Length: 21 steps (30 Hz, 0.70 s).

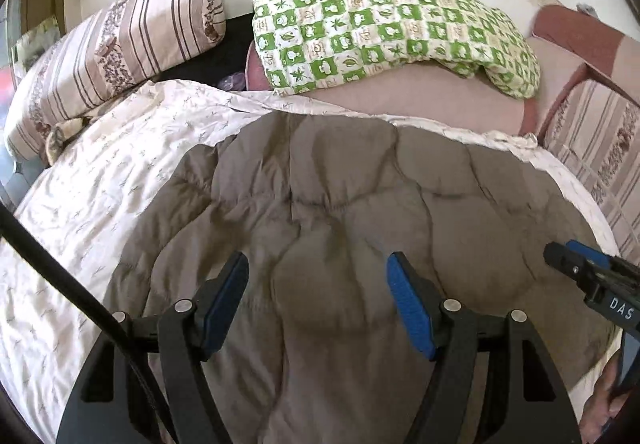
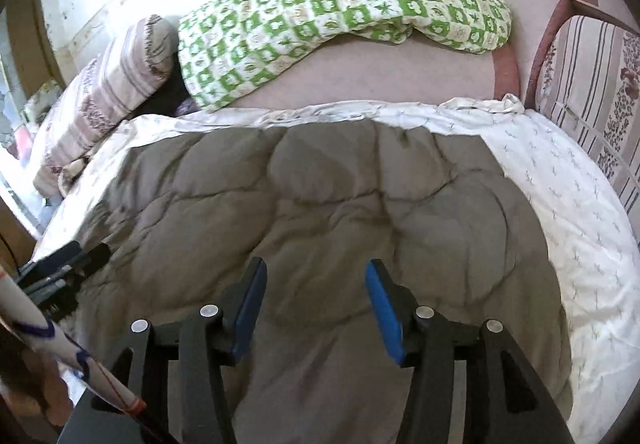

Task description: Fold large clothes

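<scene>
Two grippers are being held above the grey-brown quilted coat [image 1: 340, 236], which is lying spread flat on the white printed sheet [image 1: 100, 184] covering the bed. Left gripper [image 1: 318, 296] is being held with its blue pads [image 1: 410, 308] wide apart, nothing between them, padded fabric showing in the gap. Right gripper [image 2: 316, 304] is likewise being held wide, nothing gripped, pointing along the coat toward its far edge. From the left wrist view the right gripper's tip is being seen at the right edge, over the coat's right side (contact with the fabric cannot be told). A black cable [image 1: 60, 276] is crossing the lower left of that view. Beyond the coat's far edge a green-and-white checked quilt [image 1: 380, 28] is lying bunched on a pink blanket [image 1: 420, 100], against the wall. A striped pillow [image 1: 120, 44] is sitting at far left, a second striped cushion [image 2: 592, 92] at far right, both just off the sheet.
</scene>
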Each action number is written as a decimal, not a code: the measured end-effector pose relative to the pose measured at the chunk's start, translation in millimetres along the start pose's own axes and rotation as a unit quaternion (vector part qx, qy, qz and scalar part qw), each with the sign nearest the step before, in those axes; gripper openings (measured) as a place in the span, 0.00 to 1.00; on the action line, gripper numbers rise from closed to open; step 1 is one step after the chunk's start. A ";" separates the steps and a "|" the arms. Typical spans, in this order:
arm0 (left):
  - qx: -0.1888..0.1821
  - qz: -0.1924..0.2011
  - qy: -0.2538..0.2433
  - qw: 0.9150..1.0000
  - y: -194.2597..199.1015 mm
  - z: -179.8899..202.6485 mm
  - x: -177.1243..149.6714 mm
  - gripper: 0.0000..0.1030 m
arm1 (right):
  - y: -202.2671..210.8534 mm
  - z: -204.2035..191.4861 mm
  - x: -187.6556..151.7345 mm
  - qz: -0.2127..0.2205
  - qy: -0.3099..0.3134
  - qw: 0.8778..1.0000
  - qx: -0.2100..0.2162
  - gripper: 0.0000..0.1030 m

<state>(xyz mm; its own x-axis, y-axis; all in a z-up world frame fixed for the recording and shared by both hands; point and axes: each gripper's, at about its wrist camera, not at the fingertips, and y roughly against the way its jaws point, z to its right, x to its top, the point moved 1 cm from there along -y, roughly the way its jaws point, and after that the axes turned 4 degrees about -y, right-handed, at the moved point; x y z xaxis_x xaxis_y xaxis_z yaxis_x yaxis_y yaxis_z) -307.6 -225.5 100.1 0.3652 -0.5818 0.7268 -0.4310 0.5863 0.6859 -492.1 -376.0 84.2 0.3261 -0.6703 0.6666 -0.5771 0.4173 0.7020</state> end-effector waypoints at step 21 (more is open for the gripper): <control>0.053 -0.009 -0.039 0.998 -5.8 28.1 -60.9 0.73 | -22.0 -36.7 -52.2 -0.030 0.083 0.995 -0.041 0.75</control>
<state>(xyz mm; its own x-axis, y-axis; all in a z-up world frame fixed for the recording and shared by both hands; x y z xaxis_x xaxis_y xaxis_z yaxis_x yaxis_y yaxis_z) -350.5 -209.3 50.9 0.3102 -0.6357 0.7069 -0.5119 0.5148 0.6877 -468.9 -327.6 43.2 0.4810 -0.5877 0.6506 -0.4919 0.4334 0.7551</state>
